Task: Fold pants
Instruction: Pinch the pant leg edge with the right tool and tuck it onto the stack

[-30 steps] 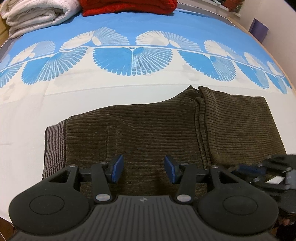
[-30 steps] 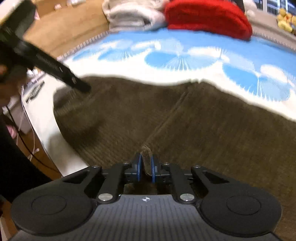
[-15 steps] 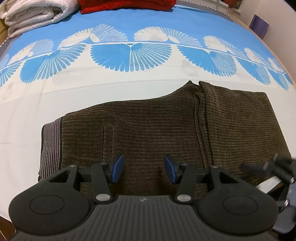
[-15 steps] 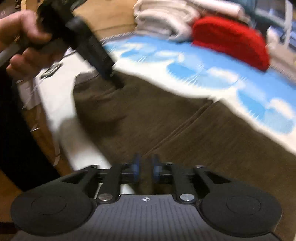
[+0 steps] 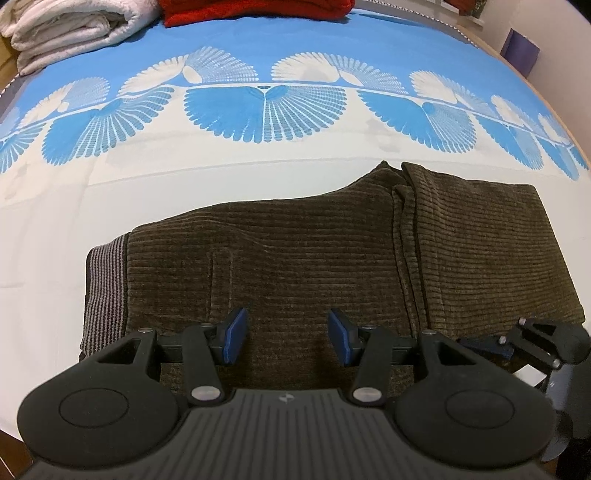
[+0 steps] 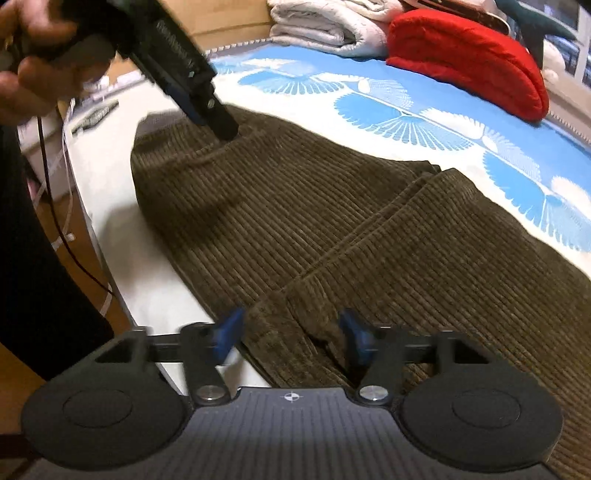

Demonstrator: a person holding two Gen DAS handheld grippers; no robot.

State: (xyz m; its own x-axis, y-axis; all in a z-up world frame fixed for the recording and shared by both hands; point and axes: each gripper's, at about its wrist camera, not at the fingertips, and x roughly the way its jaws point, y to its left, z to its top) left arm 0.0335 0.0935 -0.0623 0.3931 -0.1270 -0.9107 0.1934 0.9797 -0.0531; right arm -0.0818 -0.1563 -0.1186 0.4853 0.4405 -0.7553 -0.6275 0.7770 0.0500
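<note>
Left hand-held gripper (image 5: 286,341) agape; right hand-held gripper (image 6: 291,338) closing.

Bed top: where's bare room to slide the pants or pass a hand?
Free: the white band of bedspread between the pants and the blue fan border, plus the strip left of the waistband. Crowded: the far end, with white blanket and red blanket.

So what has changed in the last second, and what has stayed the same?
The right hand-held gripper let go of the pinch of pants fabric it held a second ago; its jaws are now apart, closing slightly, over the pants' near edge. The left hand-held gripper stayed open over the pants, and the fold is unchanged.
</note>
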